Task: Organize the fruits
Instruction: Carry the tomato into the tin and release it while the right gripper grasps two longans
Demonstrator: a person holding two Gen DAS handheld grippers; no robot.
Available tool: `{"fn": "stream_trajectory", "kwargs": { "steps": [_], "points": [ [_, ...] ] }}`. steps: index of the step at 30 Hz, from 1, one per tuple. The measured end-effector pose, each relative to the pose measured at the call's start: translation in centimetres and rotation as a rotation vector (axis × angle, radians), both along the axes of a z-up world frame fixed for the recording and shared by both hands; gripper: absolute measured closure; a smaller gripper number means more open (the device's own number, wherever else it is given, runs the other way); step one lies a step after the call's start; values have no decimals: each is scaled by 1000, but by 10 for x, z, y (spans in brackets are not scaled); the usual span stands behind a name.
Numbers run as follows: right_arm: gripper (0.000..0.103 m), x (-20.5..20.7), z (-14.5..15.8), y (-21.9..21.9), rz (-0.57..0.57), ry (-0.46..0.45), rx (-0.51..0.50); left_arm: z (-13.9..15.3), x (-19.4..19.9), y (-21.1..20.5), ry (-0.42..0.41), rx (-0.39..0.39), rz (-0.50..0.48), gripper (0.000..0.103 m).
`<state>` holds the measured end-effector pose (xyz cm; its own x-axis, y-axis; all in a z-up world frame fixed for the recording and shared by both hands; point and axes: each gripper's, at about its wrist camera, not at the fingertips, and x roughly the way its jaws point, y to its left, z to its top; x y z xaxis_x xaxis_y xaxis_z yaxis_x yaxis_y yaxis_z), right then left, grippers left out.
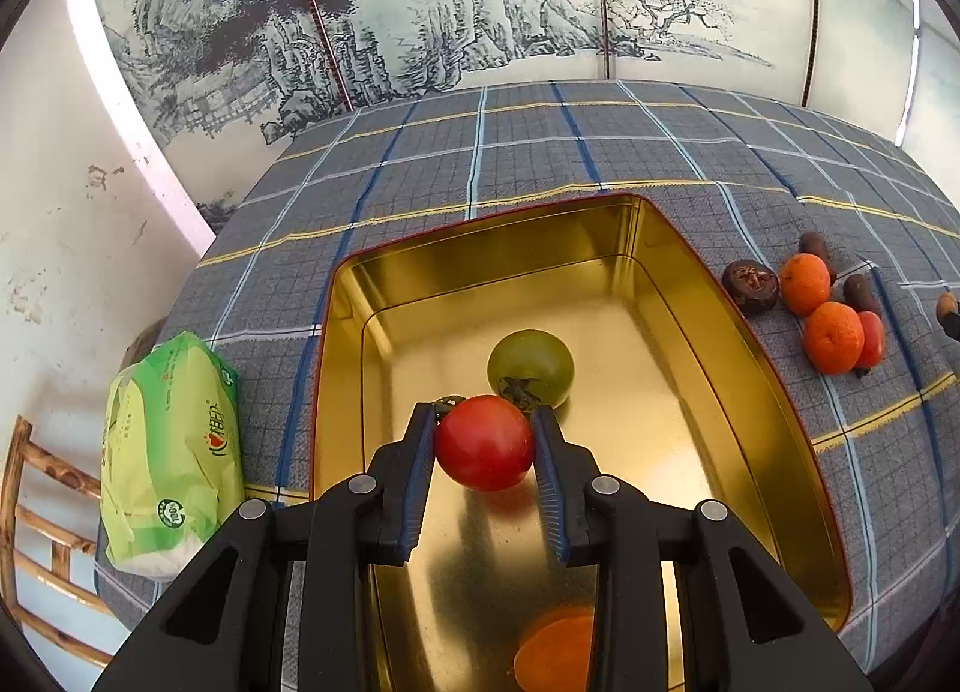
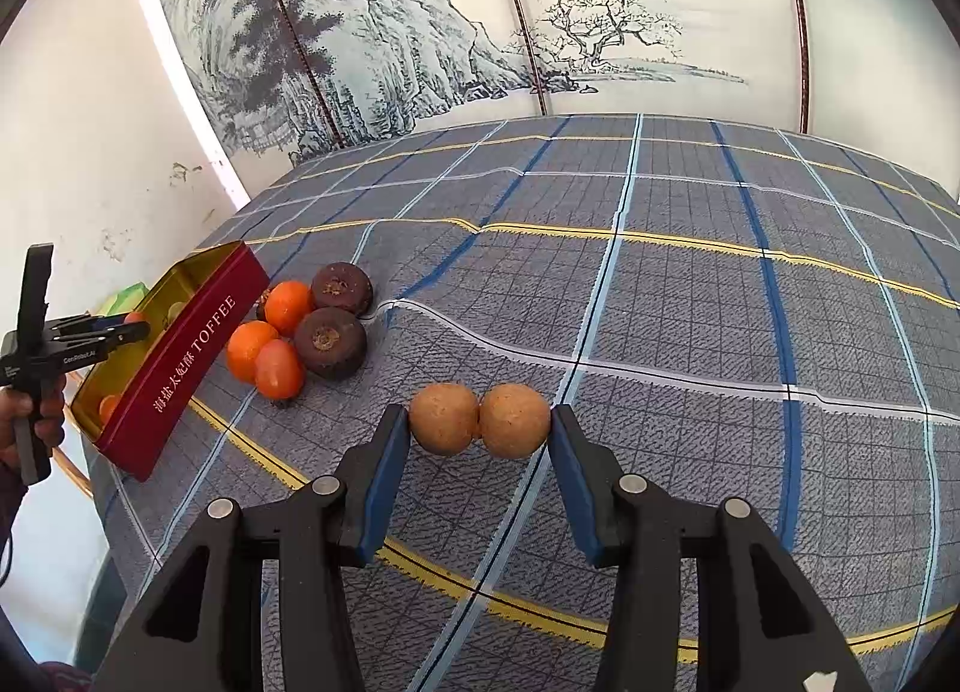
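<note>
My left gripper (image 1: pixel 483 431) is shut on a red tomato (image 1: pixel 483 442) and holds it over the gold inside of a red toffee tin (image 1: pixel 690 296). A green tomato (image 1: pixel 530 368) and an orange fruit (image 1: pixel 555 653) lie in the tin. My right gripper (image 2: pixel 480 428) is shut on two brown round fruits (image 2: pixel 480 419) side by side, just above the checked tablecloth (image 2: pixel 690 302). Two oranges (image 2: pixel 270 326), a small red tomato (image 2: pixel 278 369) and two dark brown fruits (image 2: pixel 333 326) lie beside the tin (image 2: pixel 180 362).
A green tissue pack (image 1: pixel 168 452) lies left of the tin at the table edge. A wooden chair (image 1: pixel 42 512) stands beyond that edge. A painted screen (image 2: pixel 480 32) stands behind the table. The left gripper and hand show in the right wrist view (image 2: pixel 36 356).
</note>
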<state>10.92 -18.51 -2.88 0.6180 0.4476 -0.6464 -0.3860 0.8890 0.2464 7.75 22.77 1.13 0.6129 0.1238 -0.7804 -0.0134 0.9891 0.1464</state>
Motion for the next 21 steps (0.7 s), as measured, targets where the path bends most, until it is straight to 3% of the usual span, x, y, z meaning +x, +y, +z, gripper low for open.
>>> {"fn": "stream_trajectory", "kwargs": {
  "steps": [21],
  "points": [
    [59,0,-1,3,-3,9,-8,2,-1,-6,-31,62,25,67]
  ]
}}
